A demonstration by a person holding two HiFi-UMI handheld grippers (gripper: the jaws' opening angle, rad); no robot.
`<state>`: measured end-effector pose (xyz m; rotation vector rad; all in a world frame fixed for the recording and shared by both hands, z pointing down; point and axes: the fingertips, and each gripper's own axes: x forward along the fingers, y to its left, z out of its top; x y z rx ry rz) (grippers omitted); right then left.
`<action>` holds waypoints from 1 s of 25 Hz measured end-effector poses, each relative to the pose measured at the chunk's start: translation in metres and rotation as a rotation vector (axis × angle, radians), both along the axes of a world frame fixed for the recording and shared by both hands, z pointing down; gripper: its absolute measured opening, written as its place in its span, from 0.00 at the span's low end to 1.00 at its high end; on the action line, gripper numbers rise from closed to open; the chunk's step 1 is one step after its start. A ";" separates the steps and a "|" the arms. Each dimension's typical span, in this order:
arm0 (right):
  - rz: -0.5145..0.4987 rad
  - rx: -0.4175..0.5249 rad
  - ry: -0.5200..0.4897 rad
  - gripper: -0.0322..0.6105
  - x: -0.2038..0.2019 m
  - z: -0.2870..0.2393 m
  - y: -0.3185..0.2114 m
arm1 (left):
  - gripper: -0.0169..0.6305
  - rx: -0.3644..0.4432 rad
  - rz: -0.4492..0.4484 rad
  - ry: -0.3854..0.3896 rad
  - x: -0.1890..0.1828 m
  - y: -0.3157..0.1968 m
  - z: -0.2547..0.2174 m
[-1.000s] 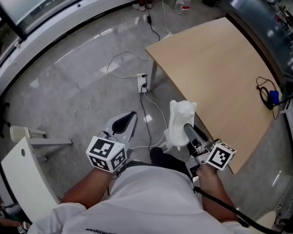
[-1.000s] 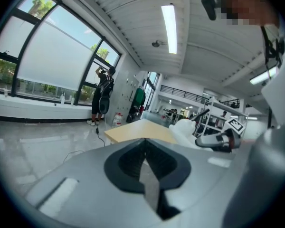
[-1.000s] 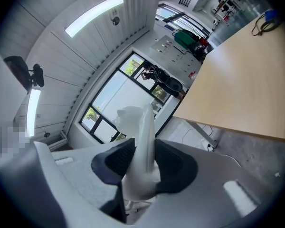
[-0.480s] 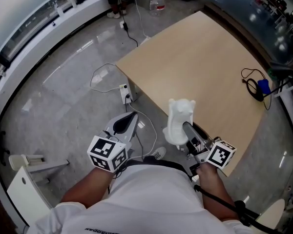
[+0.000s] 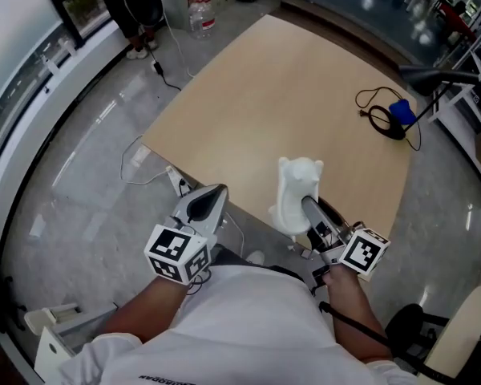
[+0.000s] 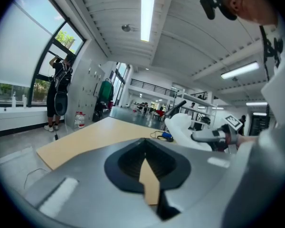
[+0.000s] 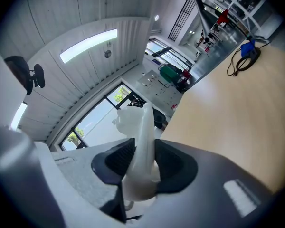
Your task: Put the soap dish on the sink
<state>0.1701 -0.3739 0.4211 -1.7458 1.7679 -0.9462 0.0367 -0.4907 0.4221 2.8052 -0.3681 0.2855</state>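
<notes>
1. Floor (image 5: 80, 159): grey, polished and reflective, out to the left of the left gripper's fingers.

2. Left gripper (image 5: 212, 196): grey moulded shell with dark ribbed pads. The fingers are drawn together at the tips with nothing between them. It is idle.

3. Table (image 5: 289, 87): a pale wood-look top, smooth and matt with rounded corners, lying ahead of and beneath both pairs of fingers.

4. Soap dish (image 5: 297, 191): white, glossy and curved with a lobed upper end. It stands on edge, rising above the right fingers.

5. Right gripper (image 5: 308, 210): the pads are pinched on the dish's lower rim.

6. Black cable (image 5: 380, 119) with a blue piece (image 5: 402, 109): coiled, far beyond the right fingers.

Progress: the dish is grasped and held in the air. No sink shows in any view, so finding it and setting the dish down both remain, by my reading.
</notes>
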 end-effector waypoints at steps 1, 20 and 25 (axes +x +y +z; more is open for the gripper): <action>0.024 -0.002 -0.003 0.26 0.006 0.002 0.006 | 0.04 -0.001 0.019 -0.004 0.006 0.003 0.001; 0.370 -0.036 -0.094 0.26 0.033 0.030 0.036 | 0.04 -0.001 0.323 -0.066 0.075 -0.015 0.007; 0.430 -0.036 -0.111 0.26 0.030 0.027 0.018 | 0.04 0.003 0.379 -0.070 0.081 -0.038 0.002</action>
